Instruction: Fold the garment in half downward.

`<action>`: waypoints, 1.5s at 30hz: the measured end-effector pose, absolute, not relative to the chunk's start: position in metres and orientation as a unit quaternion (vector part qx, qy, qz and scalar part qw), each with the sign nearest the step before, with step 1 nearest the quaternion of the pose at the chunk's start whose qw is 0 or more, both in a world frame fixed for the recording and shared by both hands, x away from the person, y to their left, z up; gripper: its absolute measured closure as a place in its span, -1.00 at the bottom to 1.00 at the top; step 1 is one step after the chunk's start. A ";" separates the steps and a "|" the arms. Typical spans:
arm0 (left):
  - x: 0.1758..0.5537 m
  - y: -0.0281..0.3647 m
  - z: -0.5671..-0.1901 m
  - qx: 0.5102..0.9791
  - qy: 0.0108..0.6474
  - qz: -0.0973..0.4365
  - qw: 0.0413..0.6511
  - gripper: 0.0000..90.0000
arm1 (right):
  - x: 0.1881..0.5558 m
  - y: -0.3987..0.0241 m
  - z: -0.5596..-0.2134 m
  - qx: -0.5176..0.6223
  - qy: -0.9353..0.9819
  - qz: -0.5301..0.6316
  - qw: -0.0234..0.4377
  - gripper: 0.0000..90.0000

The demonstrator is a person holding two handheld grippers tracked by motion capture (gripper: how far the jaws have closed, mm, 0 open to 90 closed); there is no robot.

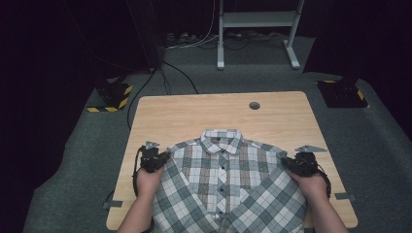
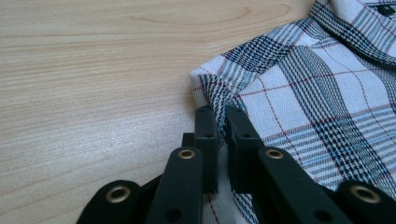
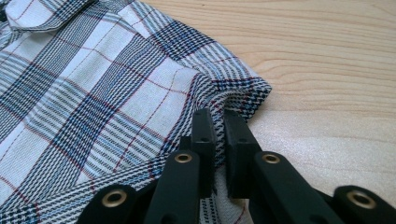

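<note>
A plaid button-up shirt (image 1: 226, 179) lies front up on the wooden table (image 1: 272, 116), collar toward the far side. My left gripper (image 1: 164, 158) is shut on the shirt's left shoulder edge; in the left gripper view its jaws pinch the fabric (image 2: 219, 100) at my left gripper (image 2: 221, 122). At the other shoulder my right gripper (image 1: 285, 162) is shut on the fabric too. The right gripper view has the cloth (image 3: 233, 100) bunched between the jaws of my right gripper (image 3: 218, 122). Both hands rest at the shirt's sides.
Bare wood (image 2: 93, 84) lies outside each shoulder. A round cable hole (image 1: 254, 105) sits near the table's far edge. Beyond the table stand a white frame (image 1: 257, 29) and cables on the grey floor. Yellow-black striped bases (image 1: 112, 97) flank the table.
</note>
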State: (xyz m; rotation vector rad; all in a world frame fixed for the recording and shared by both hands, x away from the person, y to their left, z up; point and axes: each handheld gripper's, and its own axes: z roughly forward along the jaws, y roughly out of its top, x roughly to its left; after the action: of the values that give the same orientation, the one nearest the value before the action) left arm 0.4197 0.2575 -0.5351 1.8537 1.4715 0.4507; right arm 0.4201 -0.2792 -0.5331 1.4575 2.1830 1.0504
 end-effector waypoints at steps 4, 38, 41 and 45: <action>0.423 0.260 -0.531 0.719 0.571 0.185 0.350 0.92 | 0.418 -0.271 -0.527 0.499 0.770 0.350 0.192 0.90; 0.531 0.266 -0.323 0.674 0.535 0.247 0.446 0.92 | 0.535 -0.258 -0.322 0.493 0.695 0.379 0.361 0.91; 0.517 0.269 -0.335 0.677 0.523 0.236 0.461 0.92 | 0.520 -0.261 -0.334 0.490 0.695 0.391 0.352 0.91; 0.493 0.271 -0.348 0.688 0.498 0.228 0.476 0.92 | 0.491 -0.266 -0.343 0.479 0.691 0.416 0.346 0.91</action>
State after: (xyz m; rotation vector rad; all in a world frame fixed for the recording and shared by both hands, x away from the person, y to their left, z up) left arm 0.4929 0.2705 -0.3475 1.6828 1.2167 0.5582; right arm 0.4910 -0.2657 -0.3430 1.2436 1.7944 1.0788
